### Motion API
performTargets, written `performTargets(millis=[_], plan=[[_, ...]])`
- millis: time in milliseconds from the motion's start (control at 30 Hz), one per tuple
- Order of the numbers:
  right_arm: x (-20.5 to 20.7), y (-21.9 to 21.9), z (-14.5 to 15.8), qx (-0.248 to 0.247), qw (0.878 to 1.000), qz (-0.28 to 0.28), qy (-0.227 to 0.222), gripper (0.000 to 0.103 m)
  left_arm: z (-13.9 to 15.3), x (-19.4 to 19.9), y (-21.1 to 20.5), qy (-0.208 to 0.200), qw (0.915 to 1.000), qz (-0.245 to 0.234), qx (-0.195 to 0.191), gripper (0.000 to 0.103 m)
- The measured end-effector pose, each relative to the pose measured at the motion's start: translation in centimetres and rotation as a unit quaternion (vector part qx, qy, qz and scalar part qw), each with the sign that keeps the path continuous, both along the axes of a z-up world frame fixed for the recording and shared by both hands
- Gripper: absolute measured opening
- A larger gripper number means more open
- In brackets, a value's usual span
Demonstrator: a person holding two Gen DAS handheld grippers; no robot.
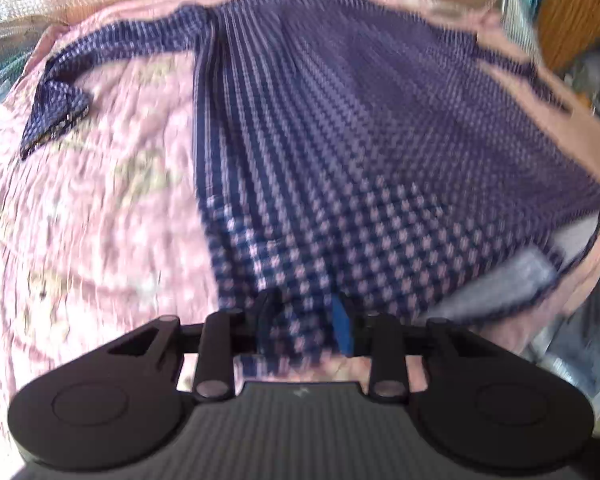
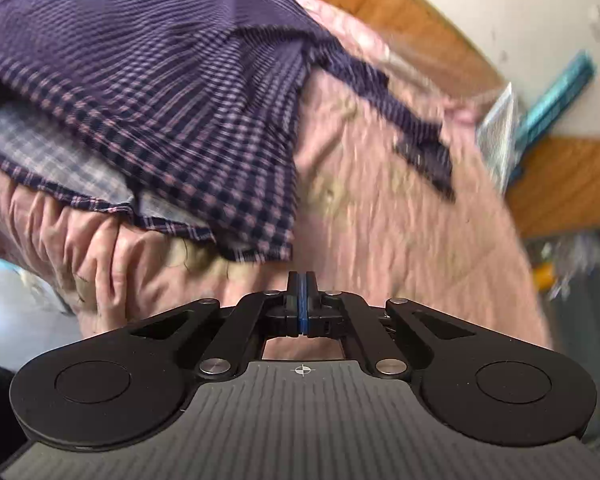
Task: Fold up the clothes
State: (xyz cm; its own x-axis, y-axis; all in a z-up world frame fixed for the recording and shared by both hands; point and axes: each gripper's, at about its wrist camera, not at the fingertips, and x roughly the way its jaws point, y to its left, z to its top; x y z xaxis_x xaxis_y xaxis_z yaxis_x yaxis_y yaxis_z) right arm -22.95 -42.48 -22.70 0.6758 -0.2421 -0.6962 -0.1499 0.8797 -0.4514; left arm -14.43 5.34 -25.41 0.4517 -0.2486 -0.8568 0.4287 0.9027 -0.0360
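Note:
A dark purple checked shirt [image 1: 340, 120] lies spread on a pink quilted bedspread [image 1: 100, 200], one sleeve [image 1: 60, 96] stretched out to the left. My left gripper [image 1: 305, 312] is at the shirt's near hem with its fingers apart. The checked cloth lies loosely in the gap, and I see no pad pressing on it. In the right wrist view the shirt [image 2: 160, 80] shows its lighter inside at the hem, and the other sleeve [image 2: 416, 136] lies on the bedspread [image 2: 380, 220]. My right gripper [image 2: 302, 280] is shut with blue pads touching, empty, just below the shirt's corner.
A wooden panel [image 2: 420, 20] runs behind the bed. A teal object [image 2: 552, 100] and a clear plastic bag [image 2: 496, 132] sit at the far corner. The bedspread folds down over the bed's edge [image 2: 80, 248] at the left. Clutter lies beside the bed [image 2: 572, 264].

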Motion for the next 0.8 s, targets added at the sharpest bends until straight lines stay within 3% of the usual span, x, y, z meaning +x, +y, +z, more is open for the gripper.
performTargets(millis=[100, 167, 233, 300, 400, 467, 500, 533, 567, 600, 700, 800], plan=[[-0.9, -1.0, 1.2, 0.050, 0.999, -0.017, 0.009, 0.001, 0.3, -0.6, 0.5, 0.003, 1.0000, -0.001, -0.001, 0.030], [-2.0, -0.3, 2.2, 0.063, 0.998, 0.007, -0.001, 0.009, 1.6, -1.2, 0.5, -0.007, 0.9998, -0.013, -0.015, 0.030], [-2.2, 1.7, 2.6, 0.042, 0.997, 0.069, -0.014, 0.023, 3.0, -2.0, -0.2, -0.027, 0.9986, -0.041, -0.019, 0.032], [-2.3, 4.1, 2.7, 0.013, 0.990, 0.141, -0.024, 0.046, 3.9, -2.8, -1.8, -0.046, 0.9953, -0.084, -0.014, 0.043], [-2.5, 8.6, 1.5, -0.033, 0.967, 0.253, -0.031, 0.058, 3.8, -4.2, -5.7, -0.076, 0.9833, -0.165, 0.015, 0.048], [-2.1, 10.9, 0.4, -0.049, 0.949, 0.311, -0.012, 0.057, 3.2, -4.8, -8.1, -0.093, 0.9718, -0.213, 0.038, 0.048], [-1.7, 11.6, 0.2, -0.046, 0.943, 0.330, 0.000, 0.043, 2.7, -4.9, -9.0, -0.104, 0.9660, -0.231, 0.053, 0.047], [-0.6, 11.7, 0.6, -0.018, 0.945, 0.327, 0.019, 0.031, 2.2, -5.1, -9.9, -0.115, 0.9595, -0.248, 0.068, 0.045], [0.5, 11.7, 0.9, 0.010, 0.945, 0.324, 0.038, 0.004, 1.9, -5.0, -10.4, -0.123, 0.9558, -0.256, 0.076, 0.037], [1.7, 11.6, 1.5, 0.044, 0.947, 0.314, 0.054, 0.002, 2.1, -4.3, -10.3, -0.123, 0.9597, -0.243, 0.067, 0.028], [6.4, 9.0, 2.8, 0.181, 0.951, 0.233, 0.091, 0.003, 2.5, -2.1, -9.8, -0.121, 0.9702, -0.206, 0.041, 0.026], [9.7, 7.2, 2.1, 0.274, 0.938, 0.169, 0.129, 0.003, 2.1, 0.0, -9.2, -0.103, 0.9801, -0.167, 0.031, 0.026]])
